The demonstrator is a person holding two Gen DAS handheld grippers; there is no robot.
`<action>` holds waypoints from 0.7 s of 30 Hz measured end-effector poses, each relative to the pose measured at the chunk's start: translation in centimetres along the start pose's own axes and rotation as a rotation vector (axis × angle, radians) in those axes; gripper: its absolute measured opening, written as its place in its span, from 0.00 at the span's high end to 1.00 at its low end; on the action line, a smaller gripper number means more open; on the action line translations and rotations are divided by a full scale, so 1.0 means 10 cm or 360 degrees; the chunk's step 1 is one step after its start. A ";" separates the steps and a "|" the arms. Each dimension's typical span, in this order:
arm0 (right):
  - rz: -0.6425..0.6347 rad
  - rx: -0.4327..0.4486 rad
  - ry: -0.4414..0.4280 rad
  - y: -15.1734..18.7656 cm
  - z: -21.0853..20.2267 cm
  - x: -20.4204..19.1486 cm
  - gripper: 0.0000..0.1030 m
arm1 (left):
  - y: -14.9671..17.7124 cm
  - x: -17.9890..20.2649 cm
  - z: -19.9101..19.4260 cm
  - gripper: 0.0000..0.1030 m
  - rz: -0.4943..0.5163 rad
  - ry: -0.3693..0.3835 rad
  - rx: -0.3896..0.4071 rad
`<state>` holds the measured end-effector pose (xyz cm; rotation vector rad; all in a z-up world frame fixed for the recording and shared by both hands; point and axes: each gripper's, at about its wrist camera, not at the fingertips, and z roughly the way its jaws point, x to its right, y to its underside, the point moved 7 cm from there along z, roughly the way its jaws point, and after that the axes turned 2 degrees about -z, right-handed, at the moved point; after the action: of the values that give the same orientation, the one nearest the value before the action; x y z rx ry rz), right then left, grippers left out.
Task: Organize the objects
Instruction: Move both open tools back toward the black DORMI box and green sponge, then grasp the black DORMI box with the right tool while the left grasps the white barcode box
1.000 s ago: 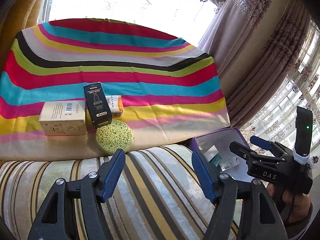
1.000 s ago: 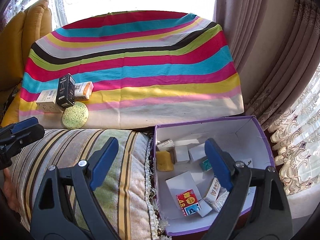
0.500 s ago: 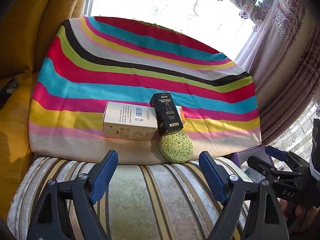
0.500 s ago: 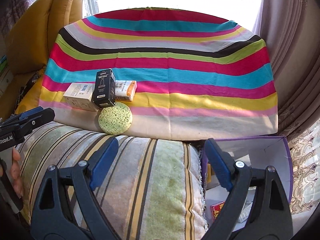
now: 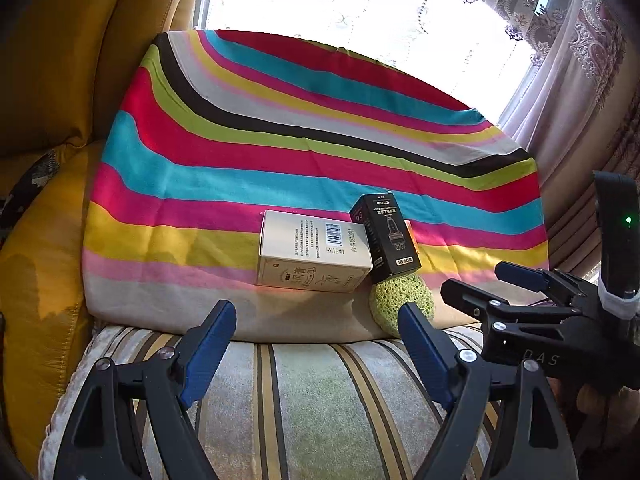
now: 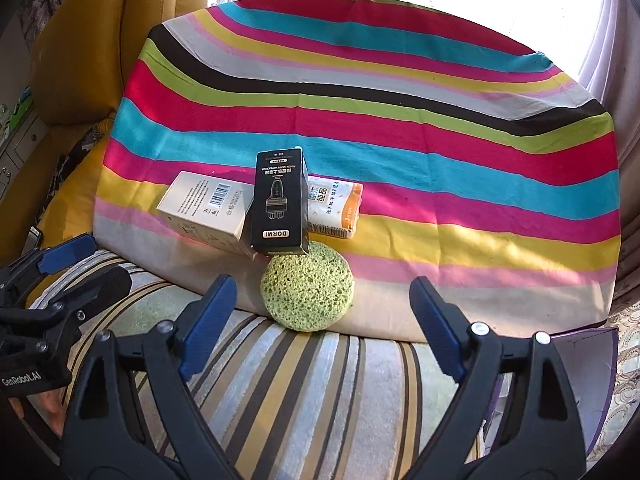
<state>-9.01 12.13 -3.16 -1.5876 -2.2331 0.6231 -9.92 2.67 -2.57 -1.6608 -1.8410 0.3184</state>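
Three boxes, black box (image 6: 277, 204) tilted, touching round green sponge (image 6: 307, 286)

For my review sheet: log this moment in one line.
phase: approach | left gripper: open, empty | right gripper: open, empty, nearest green sponge | black box: untouched

- Striped cloth (image 5: 256, 152), bands of red, blue, yellow, pink, black and white, spread flat over a raised surface.
- Striped cushion (image 6: 304, 376), green, gold and grey, against the cloth's near edge.
- Yellow armchair (image 5: 60, 72), left.
- Patterned curtains (image 5: 580, 40), right, beside a bright window (image 5: 340, 4).
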 end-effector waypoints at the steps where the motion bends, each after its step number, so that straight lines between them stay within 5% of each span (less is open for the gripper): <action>1: -0.0001 -0.0006 -0.0003 -0.02 0.04 -0.02 0.13 | -0.01 -0.03 0.01 0.18 -0.0014 0.0001 -0.0004; 21: -0.0078 -0.0131 0.0077 -0.24 0.59 -0.17 0.16 | -0.07 -0.22 0.21 0.18 -0.0136 0.0043 -0.0068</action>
<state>-13.33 8.86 -6.92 -1.5643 -2.2817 0.4802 -11.72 0.93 -4.43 -1.6016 -1.9049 0.2206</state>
